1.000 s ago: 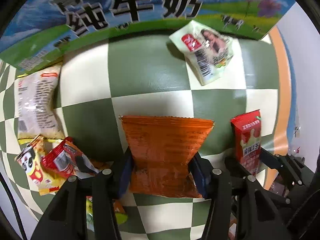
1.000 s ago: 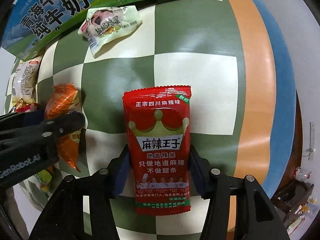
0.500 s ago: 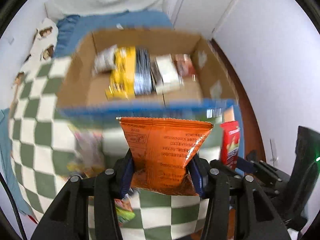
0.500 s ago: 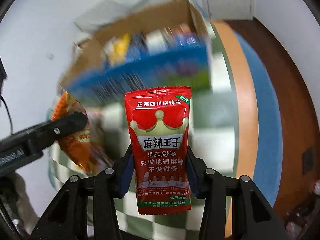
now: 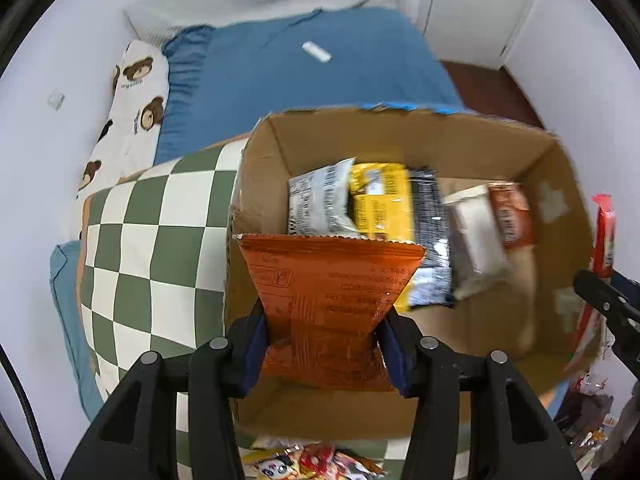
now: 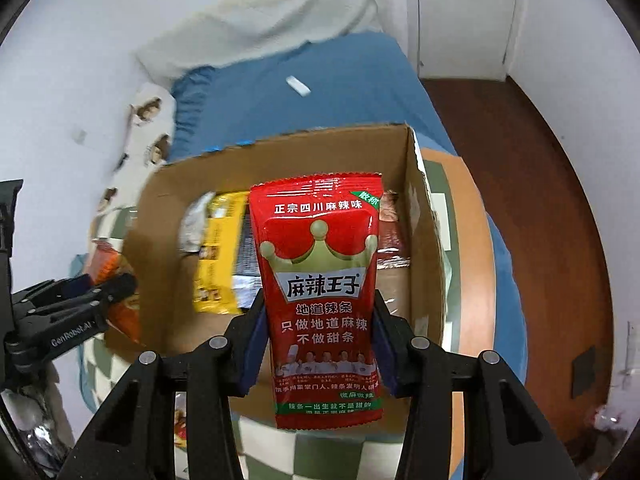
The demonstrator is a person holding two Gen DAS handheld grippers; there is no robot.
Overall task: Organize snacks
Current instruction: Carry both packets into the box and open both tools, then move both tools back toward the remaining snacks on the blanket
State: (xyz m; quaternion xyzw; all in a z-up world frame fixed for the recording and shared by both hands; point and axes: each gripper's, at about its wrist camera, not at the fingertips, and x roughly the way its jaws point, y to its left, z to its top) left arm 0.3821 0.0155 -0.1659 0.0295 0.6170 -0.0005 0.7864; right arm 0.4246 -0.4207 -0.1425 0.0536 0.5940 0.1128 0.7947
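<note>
Left claw: the left gripper (image 5: 322, 334) pinches a crinkled orange foil snack packet (image 5: 328, 300) across its narrowed waist, blue pads pressed into both sides; the packet stands upright, printed back to the camera, probably so it drops in edge first.
Right claw: the right gripper (image 6: 318, 334) is clamped on a glossy red plastic sachet with a pale crown and white Chinese lettering (image 6: 320, 280); its jaws closed further on the sachet's lower half within the last second and it stands upright, label facing the camera.
Position of both: each snack hangs above the near wall of the open brown cardboard box (image 5: 260, 208). From the right wrist view the left gripper shows at the left edge, well apart, so each hand likely has its own drop spot.
Step in hand: by my reading, carrying both snacks over the box for release inside.
Box contents: a row of packets stands against the far side, among them a white-and-black pouch (image 5: 320, 200) and a yellow bag (image 5: 380, 200); the near floor of the box is bare, which looks like the room for these two.
Underneath: a green-and-white chequered cloth (image 5: 160, 240), with more loose snacks (image 5: 316, 464) just below the box edge.
Beyond: a blue bedsheet (image 5: 300, 72) and a bear-print pillow (image 5: 136, 92).
</note>
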